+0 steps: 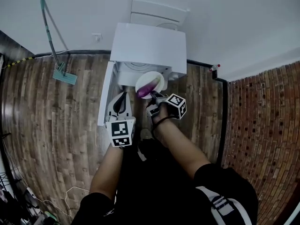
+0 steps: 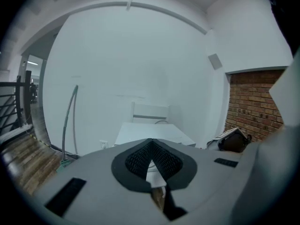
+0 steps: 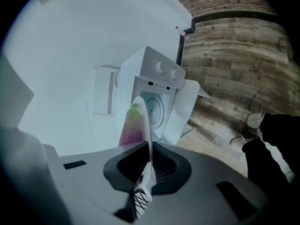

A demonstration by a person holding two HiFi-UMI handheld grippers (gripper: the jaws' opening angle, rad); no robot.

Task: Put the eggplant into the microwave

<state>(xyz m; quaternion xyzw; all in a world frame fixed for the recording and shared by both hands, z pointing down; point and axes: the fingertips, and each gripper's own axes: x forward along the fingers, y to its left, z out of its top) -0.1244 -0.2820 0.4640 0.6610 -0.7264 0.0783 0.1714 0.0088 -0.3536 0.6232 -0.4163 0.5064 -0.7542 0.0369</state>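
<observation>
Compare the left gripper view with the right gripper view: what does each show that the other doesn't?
Only the left gripper view: a mop leaning on the white wall, and a railing at the far left.
Only the right gripper view: the plate, edge-on and clamped in the right gripper, the eggplant on it, the open door and two knobs.
Both: the white microwave, wooden floor and brick wall.

Bare studio-like room: white wall [image 1: 225, 27] ahead, plank floor [image 1: 47, 125] below, brick wall [image 1: 267, 125] right, mop [image 1: 65, 76] left of the left gripper [image 1: 122, 98].
</observation>
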